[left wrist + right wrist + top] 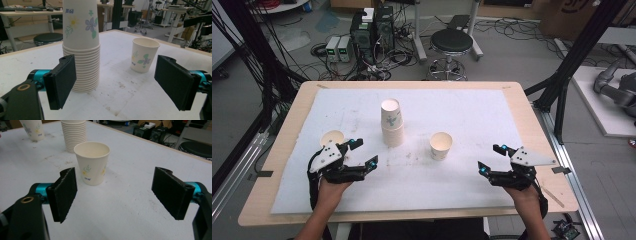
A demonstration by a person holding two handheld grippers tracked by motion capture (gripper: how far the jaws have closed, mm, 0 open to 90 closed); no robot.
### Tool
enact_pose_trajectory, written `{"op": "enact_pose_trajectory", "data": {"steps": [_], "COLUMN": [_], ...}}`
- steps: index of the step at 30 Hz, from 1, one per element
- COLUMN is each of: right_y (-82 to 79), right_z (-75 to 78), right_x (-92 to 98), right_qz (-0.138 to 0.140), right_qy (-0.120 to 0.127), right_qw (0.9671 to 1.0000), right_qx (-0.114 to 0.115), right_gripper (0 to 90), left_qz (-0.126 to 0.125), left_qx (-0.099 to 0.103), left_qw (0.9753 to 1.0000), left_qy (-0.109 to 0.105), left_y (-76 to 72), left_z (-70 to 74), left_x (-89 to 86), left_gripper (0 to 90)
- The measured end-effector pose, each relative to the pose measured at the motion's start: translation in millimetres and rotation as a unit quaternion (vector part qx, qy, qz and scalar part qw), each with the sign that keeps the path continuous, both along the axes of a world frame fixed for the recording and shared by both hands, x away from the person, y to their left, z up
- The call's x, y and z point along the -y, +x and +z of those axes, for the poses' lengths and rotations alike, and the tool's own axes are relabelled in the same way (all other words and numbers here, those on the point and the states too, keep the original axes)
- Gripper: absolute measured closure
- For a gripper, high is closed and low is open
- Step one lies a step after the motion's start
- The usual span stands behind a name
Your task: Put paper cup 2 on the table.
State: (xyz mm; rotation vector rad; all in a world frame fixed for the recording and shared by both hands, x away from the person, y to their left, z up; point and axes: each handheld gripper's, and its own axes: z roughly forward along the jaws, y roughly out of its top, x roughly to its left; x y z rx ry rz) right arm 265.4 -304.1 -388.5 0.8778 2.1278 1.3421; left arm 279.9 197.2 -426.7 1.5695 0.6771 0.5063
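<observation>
Both hand-held grippers hover over the table (512, 107) with jaws wide apart: left hand-held gripper (363, 152) just beside the stack of paper cups (392, 122), right hand-held gripper (492, 157) near the single cup (441, 145). That single cup sits upright mid-table, off-white with little flower prints, empty inside. Another loose cup (332, 138) stands behind the left one.
</observation>
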Motion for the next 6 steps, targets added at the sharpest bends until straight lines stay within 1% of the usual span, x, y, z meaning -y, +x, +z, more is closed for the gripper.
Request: {"op": "enact_pose_trajectory", "data": {"steps": [3, 5, 6], "right_y": [0.8, 1.1, 1.1], "right_z": [0.1, 0.1, 0.1], "right_x": [0.7, 0.9, 0.9], "right_qz": [0.002, 0.003, 0.004], "right_qy": [0.0, 0.001, 0.001], "right_qw": [1.0, 1.0, 1.0], "right_qx": [0.004, 0.004, 0.004], "right_gripper": [21.0, 20.9, 20.9], "left_qz": [0.0, 0.001, 0.002], "left_qx": [0.0, -0.003, -0.001], "left_qw": [1.0, 1.0, 1.0], "left_qy": [0.002, -0.004, -0.003], "left_y": [0.1, 0.4, 0.4], "left_z": [0.1, 0.4, 1.2], "left_x": [0.0, 0.4, 0.1], "left_gripper": [18.1, 18.2, 18.2]}}
